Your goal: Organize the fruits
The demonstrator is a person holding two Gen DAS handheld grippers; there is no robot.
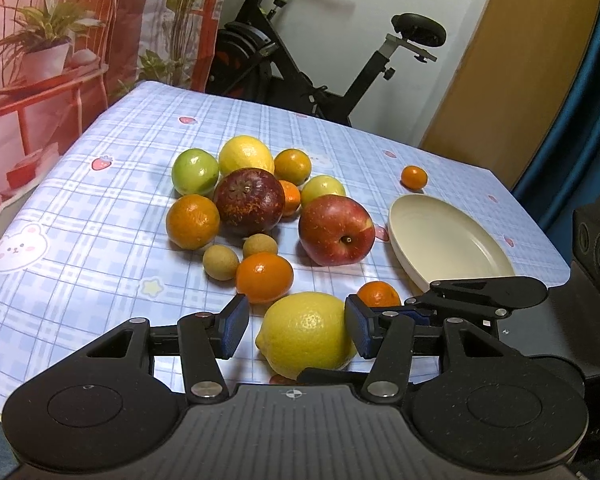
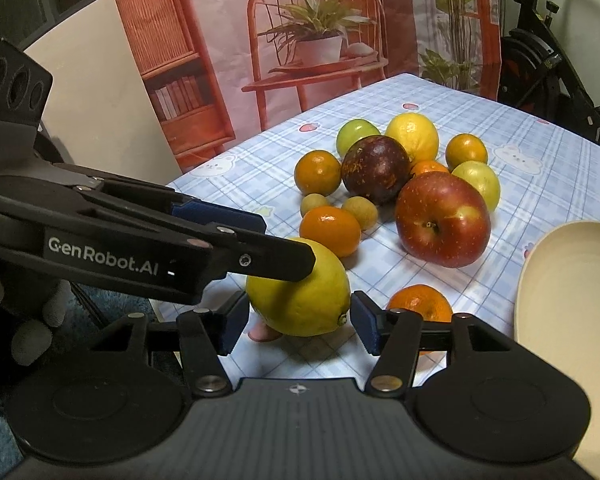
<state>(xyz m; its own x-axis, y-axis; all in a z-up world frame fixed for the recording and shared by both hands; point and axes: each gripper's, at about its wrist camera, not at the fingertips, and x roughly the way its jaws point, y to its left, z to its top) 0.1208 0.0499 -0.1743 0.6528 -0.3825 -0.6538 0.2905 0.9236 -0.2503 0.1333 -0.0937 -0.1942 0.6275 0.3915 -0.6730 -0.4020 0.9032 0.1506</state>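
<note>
Left wrist: lemon (image 1: 306, 334) yellow, dimpled, nippled end.

Both wrist views angled down, close; sharing lemon (image 1: 306, 334), fruit pile

The near lemon (image 1: 306, 334) is sitting between the jaws of both grippers, and the left gripper (image 2: 260, 224) is lying across its top, blocking the way in from that side. A small orange (image 1: 378, 294) and the cream plate (image 1: 448, 240) are crowding the right side, while the red apple (image 1: 336, 230) and the packed heap of fruit behind it are closing off the middle. Open cloth on the surface (image 1: 80, 216) is staying free to the left of the heap.
</note>
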